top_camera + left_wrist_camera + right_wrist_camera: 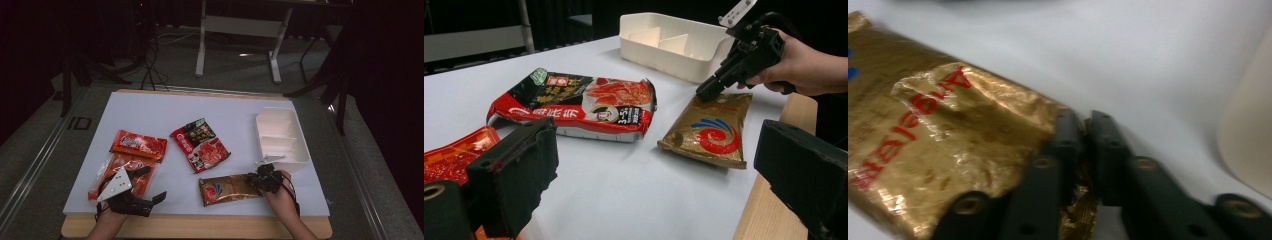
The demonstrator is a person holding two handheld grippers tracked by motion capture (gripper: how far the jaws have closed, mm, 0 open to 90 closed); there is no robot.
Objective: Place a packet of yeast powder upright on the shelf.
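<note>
A gold foil packet (pixel 227 189) (pixel 714 132) (pixel 938 145) lies flat near the table's front edge, right of centre. My right gripper (pixel 253 179) (pixel 704 92) (pixel 1084 122) is shut on the packet's right end; crinkled foil shows between the two black jaws. My left gripper (pixel 152 184) (pixel 656 150) stands open at the front left, level with the table, nothing between its jaws. It hovers beside an orange-red packet (pixel 117 172) (pixel 454 155).
A red-and-black packet (pixel 200 145) (pixel 574 102) lies mid-table, and another orange-red packet (pixel 138 144) lies to its left. A white divided bin (pixel 260 131) (pixel 674 42) stands just behind my right gripper. The wooden table edge (pixel 200 227) runs along the front.
</note>
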